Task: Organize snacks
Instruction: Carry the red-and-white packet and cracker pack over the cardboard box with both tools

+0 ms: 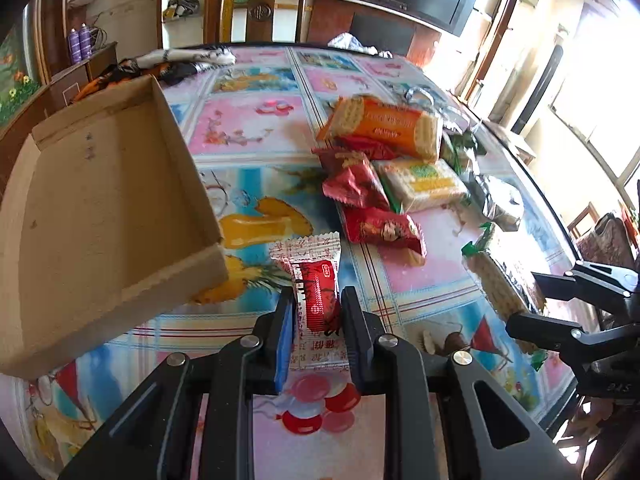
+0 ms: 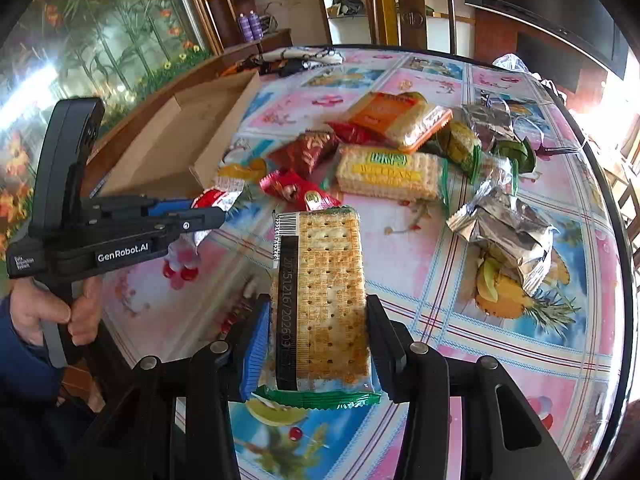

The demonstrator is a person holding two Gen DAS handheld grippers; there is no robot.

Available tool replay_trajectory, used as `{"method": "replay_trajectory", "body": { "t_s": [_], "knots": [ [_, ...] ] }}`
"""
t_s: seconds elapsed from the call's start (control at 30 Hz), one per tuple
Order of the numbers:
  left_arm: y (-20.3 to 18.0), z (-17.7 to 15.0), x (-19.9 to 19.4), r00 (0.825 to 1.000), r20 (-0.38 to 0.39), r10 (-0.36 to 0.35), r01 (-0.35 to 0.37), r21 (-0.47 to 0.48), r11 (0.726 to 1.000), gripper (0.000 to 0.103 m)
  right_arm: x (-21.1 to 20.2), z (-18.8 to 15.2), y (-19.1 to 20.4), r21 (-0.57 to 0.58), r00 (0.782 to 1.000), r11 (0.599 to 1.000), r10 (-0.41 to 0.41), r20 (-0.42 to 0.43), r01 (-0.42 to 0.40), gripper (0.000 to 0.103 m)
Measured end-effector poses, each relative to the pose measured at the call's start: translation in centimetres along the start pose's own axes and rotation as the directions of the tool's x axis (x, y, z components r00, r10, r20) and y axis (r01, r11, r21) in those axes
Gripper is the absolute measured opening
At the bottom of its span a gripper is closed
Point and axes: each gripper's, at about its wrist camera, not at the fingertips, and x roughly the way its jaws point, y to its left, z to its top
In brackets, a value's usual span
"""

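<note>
Snacks crowd a round table [image 2: 480,344] under a bright fruit-print cloth, two of them lifted clear of the pile. At 6 o'clock in the left wrist view, the left gripper [image 1: 318,300] pinches a small red-and-white candy packet [image 1: 316,280], jaws pressed nearly together on its wrapper. At 6 o'clock in the right wrist view, the right gripper [image 2: 318,336] clamps a clear pack of crackers [image 2: 320,300] with green crimped ends, barcode strip facing up. The remaining heap lies toward 12 to 2 o'clock of both grippers: an orange cracker pack [image 1: 384,126], a yellow-and-green cracker pack [image 2: 386,174], several red wrappers [image 1: 356,182] and crumpled silver bags [image 2: 508,232]. A shallow cardboard tray [image 1: 104,200] sits at 9 to 10 o'clock in the left view, its floor bare, its near corner just beside the candy packet. A person's hand [image 2: 52,312] grips the left tool's handle at 8 o'clock in the right view. A wooden chair [image 1: 256,4] stands behind the table at 12 o'clock.
</note>
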Motion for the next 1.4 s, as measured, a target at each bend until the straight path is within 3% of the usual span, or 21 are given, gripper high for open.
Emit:
{"method": "replay_trajectory", "body": {
  "t_s": [0.3, 0.6, 1.03, 1.27, 1.4],
  "knots": [
    [3.2, 1.3, -3.9, 0.996, 0.094, 0.003, 0.002, -0.058, 0.998, 0.022, -0.5, 2.4, 1.9, 0.029, 0.997, 0.998, 0.056, 0.055, -0.057, 0.049],
    [10.4, 3.6, -5.8, 0.986, 0.157, 0.063, -0.038, -0.156, 0.987, 0.022, 0.4, 7.4, 5.9, 0.013, 0.991, 0.994, 0.109, 0.083, -0.110, 0.049],
    [20.2, 9.4, -3.9, 0.969, 0.169, 0.179, -0.117, -0.326, 0.938, 0.022, 6.6, 16.2, 11.0, 0.014, 0.990, 0.991, 0.136, 0.040, -0.137, 0.050],
    [24.4, 11.8, -0.6, 0.976, 0.145, 0.164, -0.092, -0.411, 0.907, 0.022, 10.1, 20.8, 11.7, 0.069, 0.990, 0.988, 0.134, 0.032, -0.136, 0.050],
    [25.2, 11.6, 0.6, 0.977, 0.118, 0.178, -0.119, -0.394, 0.911, 0.022, 13.2, 23.4, 12.2, 0.094, 0.992, 0.987, 0.127, 0.012, -0.128, 0.050]
  ]
}}
